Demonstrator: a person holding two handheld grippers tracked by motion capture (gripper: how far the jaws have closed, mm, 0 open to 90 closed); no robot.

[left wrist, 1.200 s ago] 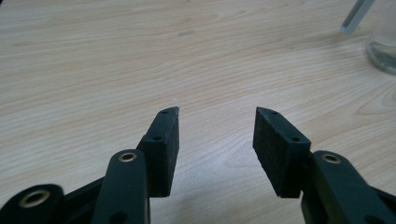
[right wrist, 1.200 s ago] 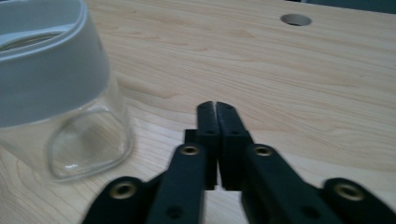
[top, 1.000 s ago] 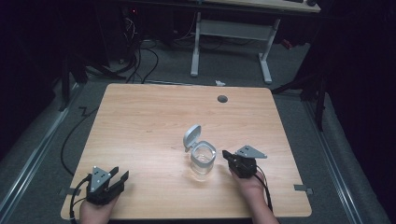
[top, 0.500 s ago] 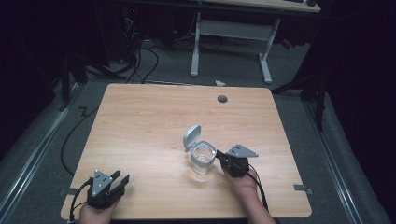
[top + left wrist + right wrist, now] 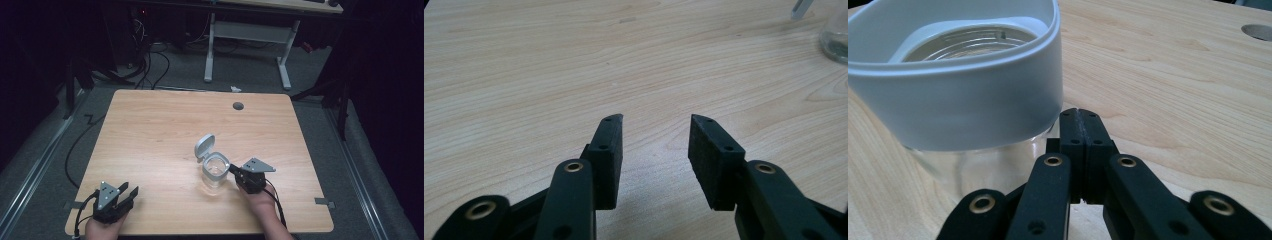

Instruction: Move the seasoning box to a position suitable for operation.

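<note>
Your right gripper (image 5: 235, 173) has its two black jaws pressed flat together with nothing between them, as your right gripper view (image 5: 1081, 117) shows; the closed tip sits just beside the glass jar (image 5: 215, 173), at the jar's right side, and from the pictures you cannot tell whether tip and glass actually touch. Your right hand (image 5: 260, 202) holds this gripper at the near edge of the wooden table (image 5: 155, 130), and the grey three-cornered plate (image 5: 258, 165) rides on top of it. The jar stands upright, a clear glass body under a pale grey collar (image 5: 963, 105), with its hinged flip lid (image 5: 204, 146) standing open on the far-left side of the collar; the jar's contents cannot be judged. Your left gripper (image 5: 131, 192) lies well to the left of the jar, near the table's front left corner, held in your left hand (image 5: 103, 229); its jaws stand wide apart over bare wood, holding nothing, as your left gripper view (image 5: 655, 131) shows. In that view the jar (image 5: 835, 36) appears at the upper right edge. Beyond the jar, near the table's far edge, is a round cable hole (image 5: 238, 106); behind the table stands a white desk frame (image 5: 247, 37) on the grey floor.
</note>
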